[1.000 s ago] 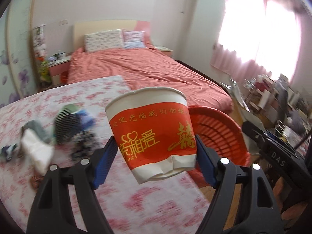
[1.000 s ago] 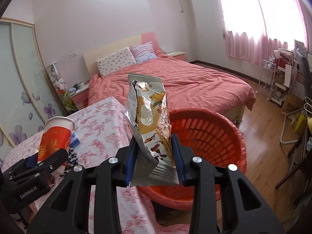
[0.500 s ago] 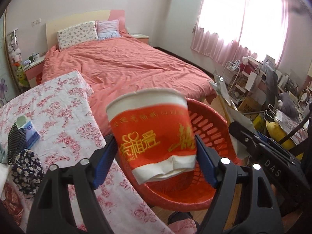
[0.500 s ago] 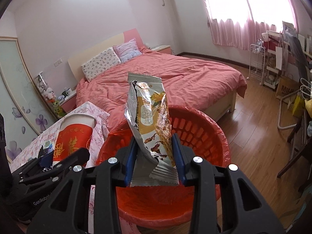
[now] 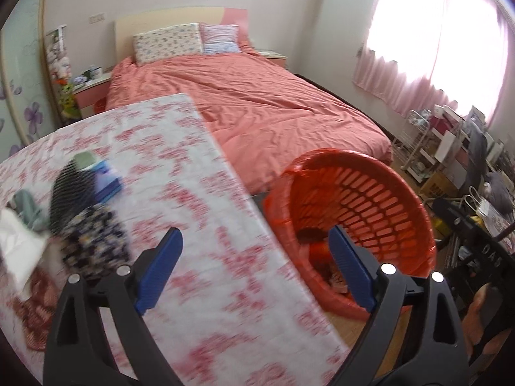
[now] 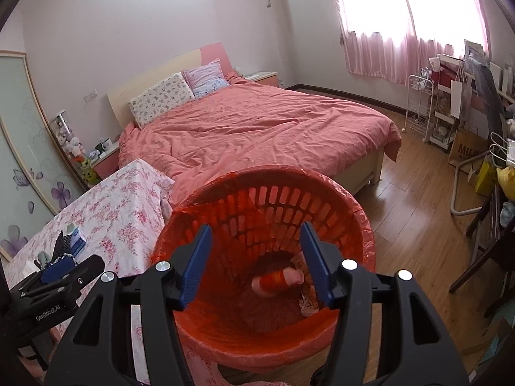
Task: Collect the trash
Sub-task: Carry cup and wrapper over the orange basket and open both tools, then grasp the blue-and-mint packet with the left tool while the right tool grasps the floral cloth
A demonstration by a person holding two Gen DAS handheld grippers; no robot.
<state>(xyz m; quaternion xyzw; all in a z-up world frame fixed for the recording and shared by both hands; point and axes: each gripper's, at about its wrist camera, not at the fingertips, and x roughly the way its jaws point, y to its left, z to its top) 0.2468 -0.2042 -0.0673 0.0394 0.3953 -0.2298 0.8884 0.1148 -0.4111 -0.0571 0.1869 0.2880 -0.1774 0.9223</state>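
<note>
Dropped paper cup (image 6: 277, 281) in slatted basket (image 6: 325, 193)

The red basket (image 6: 363, 225) stands open-mouthed hard against the counter (image 5: 199, 212) edge, its rim ringing the right tool (image 6: 256, 265). Inside, a cup (image 6: 276, 281) lies at the bottom at about 5 o'clock. In the left wrist view, a heap of clutter (image 5: 80, 222) blocks the counter at 9 o'clock; the floral cloth toward 12 o'clock lies bare. The bed (image 6: 257, 128) walls off the far side.
</note>
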